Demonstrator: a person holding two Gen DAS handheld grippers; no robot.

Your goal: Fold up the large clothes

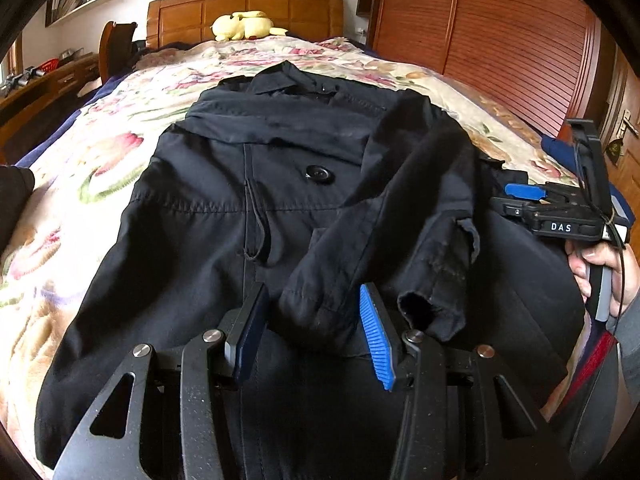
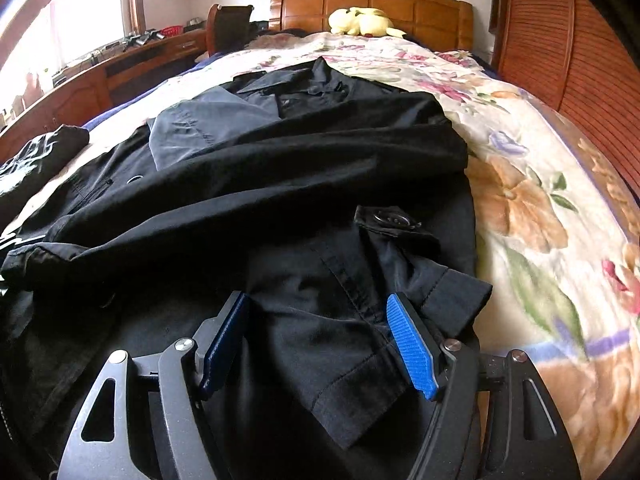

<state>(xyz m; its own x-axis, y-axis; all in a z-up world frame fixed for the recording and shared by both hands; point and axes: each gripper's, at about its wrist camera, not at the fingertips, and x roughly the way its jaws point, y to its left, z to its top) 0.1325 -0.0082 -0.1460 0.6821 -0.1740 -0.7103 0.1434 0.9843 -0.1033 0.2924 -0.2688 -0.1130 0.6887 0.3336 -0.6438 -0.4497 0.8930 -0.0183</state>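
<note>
A large black coat (image 1: 280,152) lies front up on the bed, collar toward the headboard, with one big button (image 1: 318,174) showing. One sleeve (image 1: 400,200) is folded across its front and ends in a cuff (image 1: 316,316). My left gripper (image 1: 314,300) hangs open just over that cuff; the cloth lies between the pads but is not pinched. In the right wrist view the coat (image 2: 280,168) fills the middle. My right gripper (image 2: 318,300) stands wide open low over the coat's right edge, near a strap with a ring (image 2: 390,220). The right gripper (image 1: 512,200) also shows in the left wrist view, held by a hand (image 1: 596,276).
A floral blanket (image 2: 520,200) covers the bed. A yellow plush toy (image 2: 362,22) rests against the wooden headboard (image 1: 244,12). A wooden wardrobe (image 1: 500,40) stands to the right, a desk (image 2: 132,60) to the left. Another dark garment with white print (image 2: 36,160) lies at the bed's left edge.
</note>
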